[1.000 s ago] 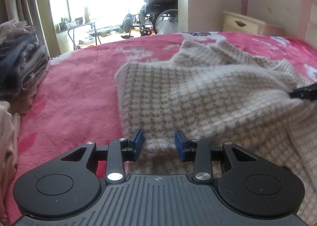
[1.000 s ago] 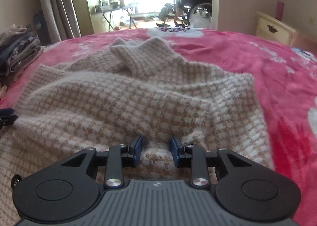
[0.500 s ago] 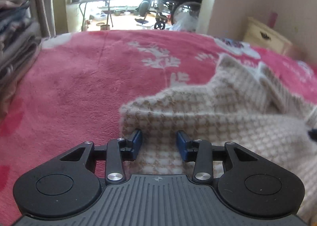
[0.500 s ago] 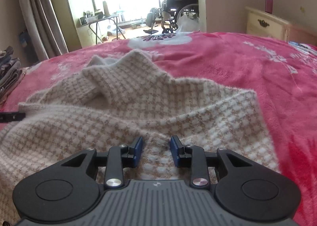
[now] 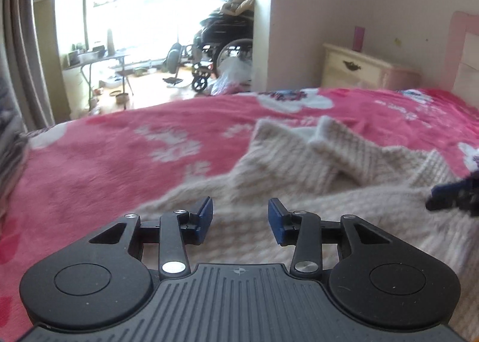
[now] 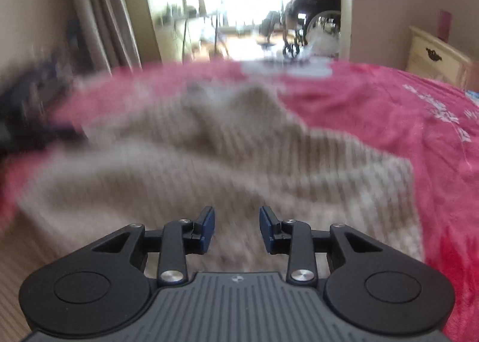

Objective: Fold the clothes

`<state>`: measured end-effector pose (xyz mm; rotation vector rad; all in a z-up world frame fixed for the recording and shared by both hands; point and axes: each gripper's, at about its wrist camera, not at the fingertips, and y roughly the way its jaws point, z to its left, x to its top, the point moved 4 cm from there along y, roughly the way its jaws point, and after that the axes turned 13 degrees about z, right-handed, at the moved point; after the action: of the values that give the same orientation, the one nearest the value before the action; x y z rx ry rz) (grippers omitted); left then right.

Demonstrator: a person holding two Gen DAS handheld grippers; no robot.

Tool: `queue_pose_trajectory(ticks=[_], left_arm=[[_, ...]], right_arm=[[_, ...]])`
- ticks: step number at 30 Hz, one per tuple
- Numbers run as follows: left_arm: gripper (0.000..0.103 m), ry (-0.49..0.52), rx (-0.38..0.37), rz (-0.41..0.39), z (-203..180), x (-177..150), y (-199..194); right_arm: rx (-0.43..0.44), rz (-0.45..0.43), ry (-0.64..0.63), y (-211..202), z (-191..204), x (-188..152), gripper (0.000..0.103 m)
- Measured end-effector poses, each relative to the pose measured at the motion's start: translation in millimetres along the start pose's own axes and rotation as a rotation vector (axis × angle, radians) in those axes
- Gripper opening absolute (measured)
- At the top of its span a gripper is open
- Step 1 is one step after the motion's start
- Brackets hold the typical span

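Sweater: lies rumpled on the pink blanket, one layer doubled over, collar end away from me.
Left gripper: I have it spread wide over the near knit, gripping nothing.
Right gripper: likewise parted and empty above the cloth; blurred view.
Why: hovering low lets me reach an edge.

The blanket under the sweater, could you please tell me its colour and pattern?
Pink blanket with white flower prints, clearest in the left wrist view.
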<state>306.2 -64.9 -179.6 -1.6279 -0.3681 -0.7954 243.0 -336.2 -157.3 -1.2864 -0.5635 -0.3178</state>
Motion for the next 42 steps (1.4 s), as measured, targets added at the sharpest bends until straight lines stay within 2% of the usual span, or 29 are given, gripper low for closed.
queue_pose_trajectory(ticks=[4, 8, 10, 14, 15, 17, 21, 25, 27, 30, 31, 33, 34, 35, 36, 38, 42], left_arm=[[0.044, -0.127, -0.087, 0.064, 3, 28, 31], [0.046, -0.249, -0.093, 0.113, 17, 59, 68], [0.046, -0.282, -0.113, 0.121, 22, 74, 82], [0.046, -0.309, -0.065, 0.073, 26, 96, 99], [0.047, -0.319, -0.077, 0.089, 26, 98, 106], [0.047, -0.351, -0.114, 0.133, 25, 102, 121], [0.047, -0.361, -0.137, 0.164, 21, 103, 139], [0.049, -0.432, -0.161, 0.174, 28, 103, 149], [0.054, -0.427, -0.184, 0.185, 27, 104, 153], [0.054, -0.406, -0.204, 0.193, 24, 108, 157], [0.053, -0.406, -0.215, 0.193, 23, 109, 157], [0.042, -0.406, -0.236, 0.194, 21, 111, 157], [0.032, -0.402, -0.243, 0.194, 19, 111, 157], [0.028, -0.394, -0.247, 0.194, 17, 112, 156], [0.019, -0.387, -0.245, 0.190, 15, 112, 155], [0.010, -0.375, -0.233, 0.173, 11, 112, 152], [0.007, -0.381, -0.279, 0.112, 8, 114, 130]], right_arm=[[0.049, -0.014, 0.067, 8, -7, 48, 0.039], [0.186, 0.056, 0.199, 42, -18, 93, 0.041], [0.225, 0.075, 0.218, 57, -12, 105, 0.040], [0.174, 0.114, 0.199, 90, 2, 115, 0.038], [0.158, 0.125, 0.193, 97, 4, 113, 0.033], [0.128, 0.143, 0.182, 110, 9, 110, 0.030], [0.097, 0.125, 0.183, 112, 12, 106, 0.030], [0.091, 0.131, 0.191, 109, 12, 106, 0.030], [0.091, 0.133, 0.193, 110, 12, 105, 0.030], [0.096, 0.131, 0.216, 111, 10, 105, 0.030], [0.096, 0.132, 0.219, 110, 10, 105, 0.030], [0.097, 0.132, 0.219, 109, 10, 104, 0.030], [0.098, 0.132, 0.221, 109, 10, 104, 0.030], [0.100, 0.131, 0.225, 108, 10, 103, 0.030], [0.102, 0.130, 0.229, 108, 9, 103, 0.030], [0.106, 0.125, 0.241, 109, 9, 102, 0.030], [0.122, 0.107, 0.256, 108, 7, 98, 0.030]])
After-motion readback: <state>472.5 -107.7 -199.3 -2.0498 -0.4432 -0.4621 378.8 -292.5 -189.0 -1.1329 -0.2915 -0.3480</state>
